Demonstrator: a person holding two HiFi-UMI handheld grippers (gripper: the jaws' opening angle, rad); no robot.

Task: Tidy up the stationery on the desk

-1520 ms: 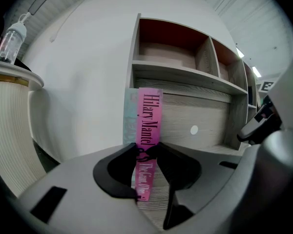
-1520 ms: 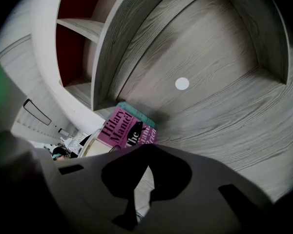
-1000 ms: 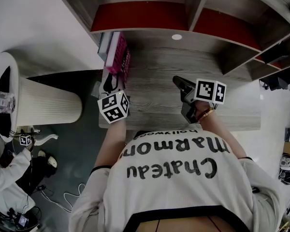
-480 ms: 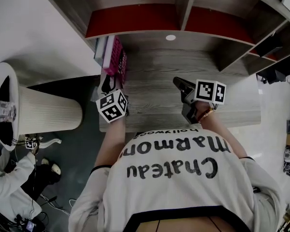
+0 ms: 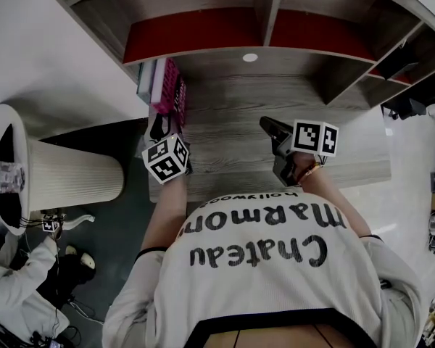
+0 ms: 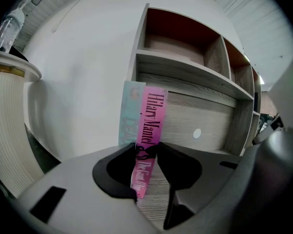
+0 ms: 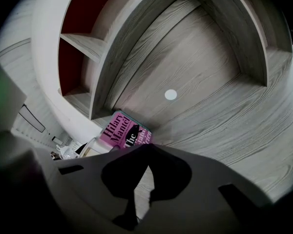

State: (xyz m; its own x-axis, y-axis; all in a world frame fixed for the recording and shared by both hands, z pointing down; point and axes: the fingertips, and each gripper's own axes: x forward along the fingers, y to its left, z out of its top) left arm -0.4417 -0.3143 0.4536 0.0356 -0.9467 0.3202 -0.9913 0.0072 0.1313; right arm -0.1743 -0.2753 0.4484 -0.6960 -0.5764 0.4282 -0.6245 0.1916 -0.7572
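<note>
So, the pink book [image 6: 152, 116] (Hilary Mantel is printed down the spine) is clamped by the left tongs [image 6: 147, 152]. The spine is pinched low down between the two dark jaws, which are pressed against it on either side. The book is stood upright at the left end of the desk [image 5: 232, 122], close to the edge, and a pale teal book [image 6: 131, 112] is stood right against its left side, also upright.

The right tongs [image 5: 267, 125] are clenched tight with nothing caught between them, jaw tips met. They are held over the bare wood on the right half of the desk, well apart from the books and angled a bit downward.

Behind all that, a wooden shelf unit [image 5: 264, 6] with red back panels is fitted over the desk, and a small white round disc [image 5: 250, 57] can be seen under it at the back; whether it's set in the desk top or the back panel can't be told. Off the desk's left end, a ribbed white cylinder [image 5: 69, 171] is stood on the dark floor.
</note>
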